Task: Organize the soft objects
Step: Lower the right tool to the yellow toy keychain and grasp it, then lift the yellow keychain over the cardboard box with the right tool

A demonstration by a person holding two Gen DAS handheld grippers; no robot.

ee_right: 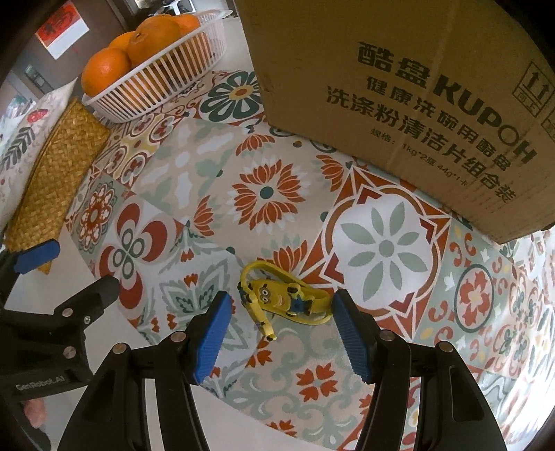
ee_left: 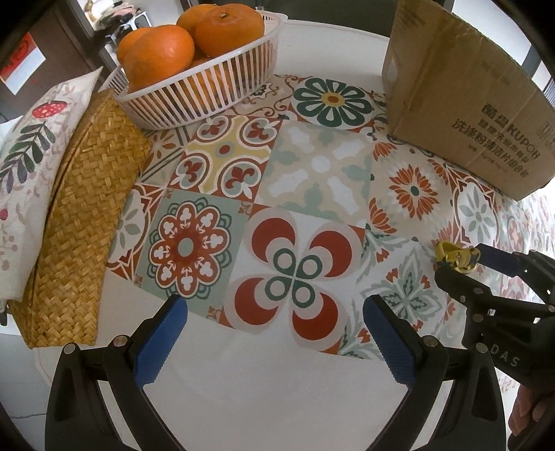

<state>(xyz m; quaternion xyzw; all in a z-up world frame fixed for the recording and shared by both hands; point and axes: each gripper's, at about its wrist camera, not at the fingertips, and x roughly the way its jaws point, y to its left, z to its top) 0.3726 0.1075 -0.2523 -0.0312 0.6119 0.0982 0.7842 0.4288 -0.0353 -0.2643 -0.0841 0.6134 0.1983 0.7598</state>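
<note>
A white tabletop (ee_left: 263,388) carries a tile-patterned mat (ee_left: 312,194) in red, green and cream. Behind it stands a dark brown wall (ee_right: 104,41) bearing a red-and-white sign (ee_right: 64,29) (its characters unreadable). Bright daylight (ee_left: 539,69) comes in at the far right edge.

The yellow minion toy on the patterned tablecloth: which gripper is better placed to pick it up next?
Right. The right gripper stands open with the yellow minion toy between its fingers. The left gripper is open over bare tablecloth, off to the side.
</note>
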